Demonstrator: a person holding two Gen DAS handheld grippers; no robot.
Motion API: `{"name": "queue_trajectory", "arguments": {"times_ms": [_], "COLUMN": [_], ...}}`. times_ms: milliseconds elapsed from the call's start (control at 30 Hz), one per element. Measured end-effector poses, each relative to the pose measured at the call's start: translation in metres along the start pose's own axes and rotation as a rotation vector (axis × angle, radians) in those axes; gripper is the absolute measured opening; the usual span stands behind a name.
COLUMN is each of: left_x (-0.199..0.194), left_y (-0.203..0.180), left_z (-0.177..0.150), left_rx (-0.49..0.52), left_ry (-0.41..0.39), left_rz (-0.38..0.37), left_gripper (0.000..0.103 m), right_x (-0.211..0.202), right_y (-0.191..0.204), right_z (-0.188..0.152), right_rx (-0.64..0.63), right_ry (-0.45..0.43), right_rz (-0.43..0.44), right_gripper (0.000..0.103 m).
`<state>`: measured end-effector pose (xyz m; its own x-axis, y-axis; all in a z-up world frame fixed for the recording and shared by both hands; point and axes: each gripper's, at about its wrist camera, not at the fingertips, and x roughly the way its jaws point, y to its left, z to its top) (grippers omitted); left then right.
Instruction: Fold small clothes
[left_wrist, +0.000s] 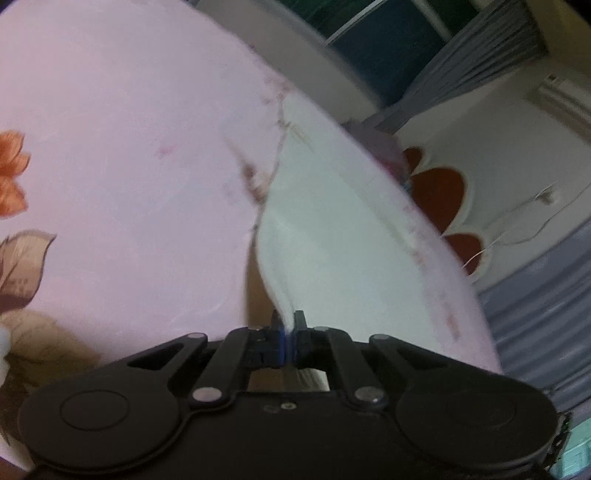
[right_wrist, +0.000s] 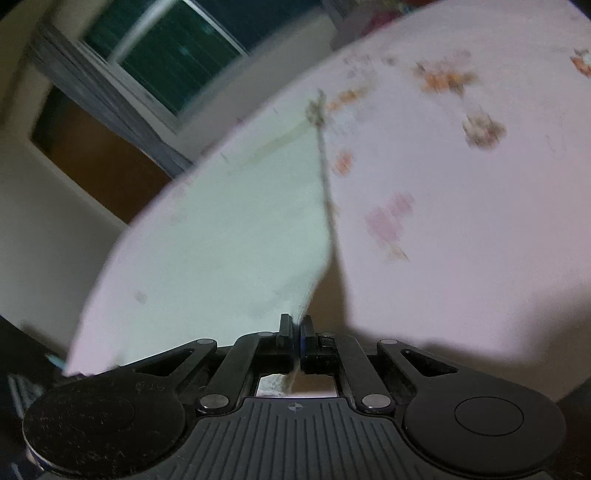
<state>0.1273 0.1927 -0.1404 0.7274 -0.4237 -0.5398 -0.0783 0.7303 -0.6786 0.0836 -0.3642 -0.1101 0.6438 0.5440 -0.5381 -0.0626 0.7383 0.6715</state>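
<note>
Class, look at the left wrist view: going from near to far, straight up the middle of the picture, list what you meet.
left gripper, shut on the garment's edge → white garment rising from it → pink floral bedsheet → dark window at the top.

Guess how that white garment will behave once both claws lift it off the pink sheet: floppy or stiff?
Probably floppy: the white garment drapes in a soft curve from the left claw down to the pink sheet. Likely light, since a thin pinched edge in the right claw holds it up. It may sag between the two grips.
</note>
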Motion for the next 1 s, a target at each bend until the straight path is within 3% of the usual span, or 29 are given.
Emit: {"name": "queue_trajectory", "arguments": {"times_ms": [200, 400, 567, 767, 1000], "left_x": [-0.010, 0.009, 0.060, 0.149, 0.241], "left_y": [-0.031, -0.071, -0.093, -0.090, -0.054], "left_z": [0.036, 0.102, 0.166, 0.228, 0.267], "left_rx": [0.008, 0.032, 0.038, 0.000, -0.045], "left_ry": [-0.096, -0.170, -0.196, -0.158, -0.032], "left_rz": [-0.077, -0.145, -0.131, -0.086, -0.003], "left_gripper": [0.003, 0.003, 0.003, 0.003, 0.003], "right_x": [-0.010, 0.008, 0.049, 0.134, 0.225], "right_y": [0.033, 0.063, 0.067, 0.049, 0.008], "right_z": [0.048, 0.123, 0.197, 0.275, 0.311], "right_rx": [-0.085, -0.122, -0.056, 0.057, 0.118], "right_ry": [-0.089, -0.179, -0.221, -0.188, -0.095], "right_rz": [0.061, 0.087, 0.079, 0.045, -0.033], "right_gripper": [0.002, 0.002, 0.002, 0.002, 0.002]}}
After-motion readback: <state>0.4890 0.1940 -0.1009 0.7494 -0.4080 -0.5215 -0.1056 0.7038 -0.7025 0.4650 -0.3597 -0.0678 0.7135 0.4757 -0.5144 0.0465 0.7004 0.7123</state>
